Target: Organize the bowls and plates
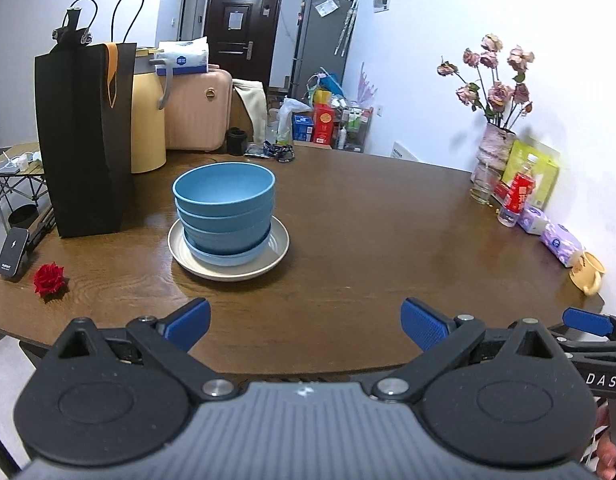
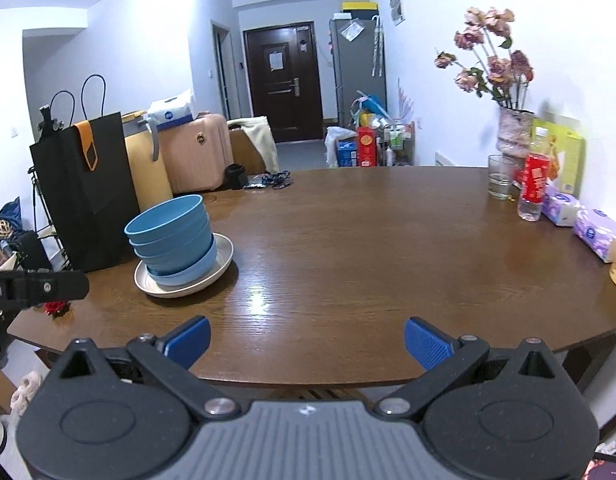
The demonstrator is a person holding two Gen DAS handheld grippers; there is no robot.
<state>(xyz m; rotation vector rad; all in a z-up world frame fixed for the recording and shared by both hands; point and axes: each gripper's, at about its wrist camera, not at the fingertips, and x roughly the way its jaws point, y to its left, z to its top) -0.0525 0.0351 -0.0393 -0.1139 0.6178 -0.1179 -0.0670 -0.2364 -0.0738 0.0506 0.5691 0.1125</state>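
The jaws of the left gripper (image 1: pixel 305 322) are held wide apart above the near edge of the worktop (image 1: pixel 388 216), and nothing is gripped or touched between the blue ribbed pads (image 1: pixel 422 322). The jaws of the right gripper (image 2: pixel 305 342) are spread equally wide and are likewise empty, with their textured blue pads (image 2: pixel 426 344) poised over the worktop's front edge. The worktop is made of dark brown wood with a visible grain and a glossy sheen. Towards its left side a stack of blue bowls (image 1: pixel 224 208) is seen, nested one inside another; their surfaces are matte and smooth, and their walls are rounded. The lowest, paler blue piece (image 1: pixel 223 257) is shallower and wider. The stack is carried on a cream plate (image 1: pixel 281 240) with a round raised rim. Just beside the stack, to its left, a tall black paper bag (image 1: pixel 83 136) with cord handles is stood upright. A red rose head (image 1: pixel 48 278) is laid near the left edge. Along the right side a vase of dried pink roses (image 1: pixel 494 148), a clear glass (image 1: pixel 484 184) and a red-labelled bottle (image 1: pixel 516 196) are set.
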